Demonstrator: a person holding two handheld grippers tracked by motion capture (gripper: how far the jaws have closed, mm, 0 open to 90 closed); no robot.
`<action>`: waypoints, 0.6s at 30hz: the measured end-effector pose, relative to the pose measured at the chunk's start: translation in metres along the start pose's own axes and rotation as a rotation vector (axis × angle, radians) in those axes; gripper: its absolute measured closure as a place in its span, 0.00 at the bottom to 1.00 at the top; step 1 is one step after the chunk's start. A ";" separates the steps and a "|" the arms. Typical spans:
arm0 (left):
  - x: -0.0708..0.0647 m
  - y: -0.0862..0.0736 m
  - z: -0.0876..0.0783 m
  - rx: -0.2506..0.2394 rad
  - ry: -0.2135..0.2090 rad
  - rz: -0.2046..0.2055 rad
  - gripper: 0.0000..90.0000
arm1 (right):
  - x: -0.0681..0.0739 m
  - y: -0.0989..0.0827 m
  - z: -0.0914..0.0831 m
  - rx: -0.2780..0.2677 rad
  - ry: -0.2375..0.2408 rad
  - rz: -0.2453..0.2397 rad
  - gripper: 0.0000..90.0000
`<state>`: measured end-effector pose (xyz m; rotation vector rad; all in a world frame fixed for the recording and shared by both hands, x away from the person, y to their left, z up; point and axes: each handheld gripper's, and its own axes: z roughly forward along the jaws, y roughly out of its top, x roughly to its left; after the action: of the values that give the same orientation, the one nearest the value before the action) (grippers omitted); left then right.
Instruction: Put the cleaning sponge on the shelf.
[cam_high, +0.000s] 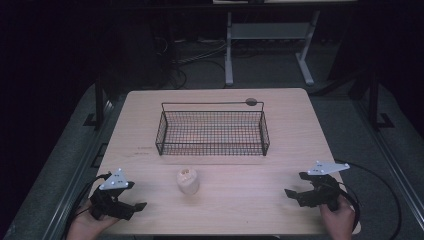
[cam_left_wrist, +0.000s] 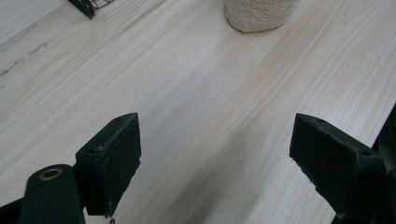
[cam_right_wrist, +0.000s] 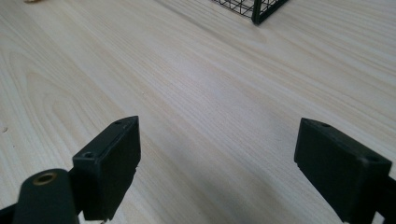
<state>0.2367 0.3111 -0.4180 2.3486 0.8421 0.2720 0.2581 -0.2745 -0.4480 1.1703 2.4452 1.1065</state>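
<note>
Both sets of jaws wide open, nothing held. Left gripper (cam_high: 134, 206) and right gripper (cam_high: 294, 192) low at near worktop (cam_high: 240, 200) corners. Small cream textured cup (cam_high: 188, 180) upright between them, nearer left, just short of wire basket (cam_high: 212, 131). Risks: off-centre closure tipping the cup; soft wall possibly crushing; snagging on basket rim.

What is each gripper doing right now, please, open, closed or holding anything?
Left gripper: open, holding nothing, jaws wide apart above the table.
Right gripper: open, holding nothing.
</note>
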 end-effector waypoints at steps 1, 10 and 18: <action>0.001 0.000 0.000 0.002 -0.002 0.000 0.18 | 0.000 0.000 0.000 0.001 0.001 0.003 0.16; -0.003 0.005 0.002 0.011 -0.006 0.021 0.18 | 0.002 -0.002 -0.002 0.000 -0.003 0.002 0.16; -0.007 0.013 0.005 0.037 -0.015 0.039 0.18 | 0.003 -0.002 -0.002 0.000 -0.007 0.000 0.16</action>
<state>0.2394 0.2967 -0.4137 2.4003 0.8011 0.2567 0.2546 -0.2741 -0.4477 1.1713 2.4401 1.1013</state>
